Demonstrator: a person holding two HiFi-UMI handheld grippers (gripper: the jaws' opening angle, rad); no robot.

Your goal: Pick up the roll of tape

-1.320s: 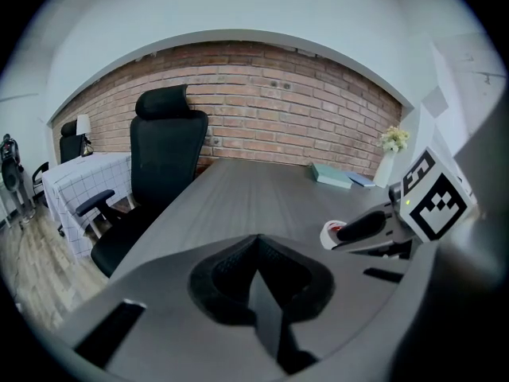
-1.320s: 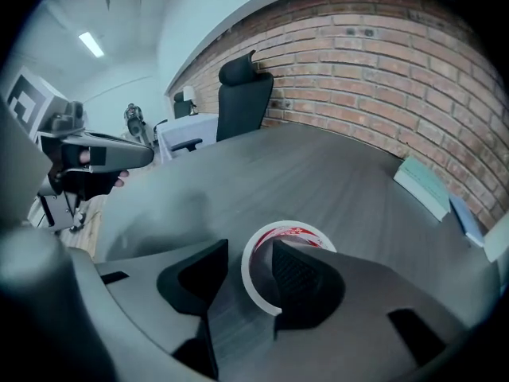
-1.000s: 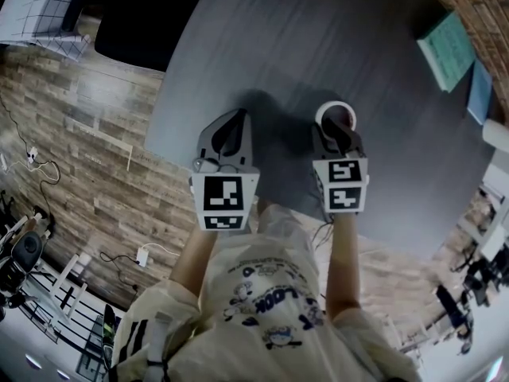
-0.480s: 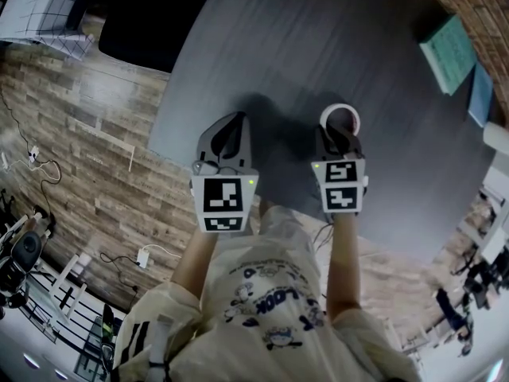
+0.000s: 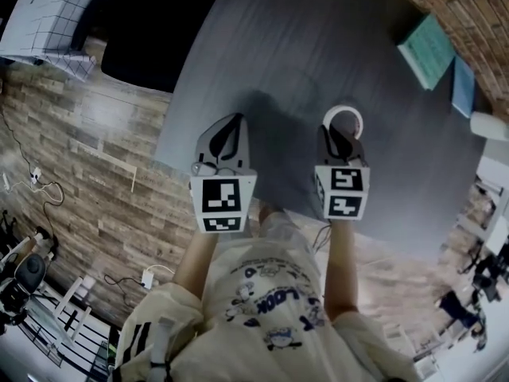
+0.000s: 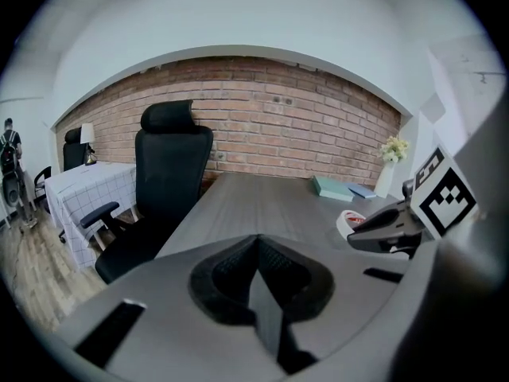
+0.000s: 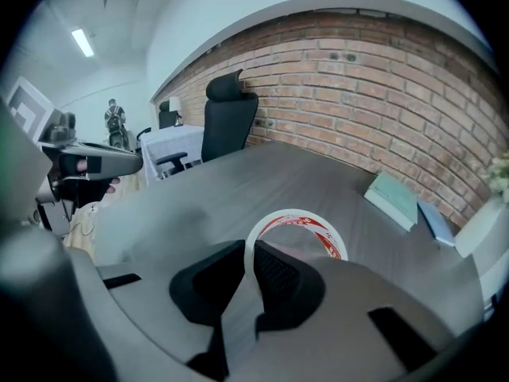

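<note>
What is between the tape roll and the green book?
Nothing but bare grey table. The head view shows an empty stretch of tabletop between the roll of tape and the green book.

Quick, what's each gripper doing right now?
Left gripper: closed, holding nothing.
Right gripper: just closed on the roll of tape, pinching its wall.

- Two hand-held grey two-jaw grippers with marker cubes: left gripper [image 5: 235, 120], right gripper [image 5: 333, 130].
- One white roll of tape with red print [image 7: 306, 223].
- One dark grey wood-grain table [image 5: 318, 38].
- Two flat books: teal book [image 5: 428, 50], blue book [image 5: 463, 86].
- Two black office chairs: near chair [image 6: 163, 189], far chair [image 6: 73, 146].
- One white vase of flowers [image 6: 387, 177].
</note>
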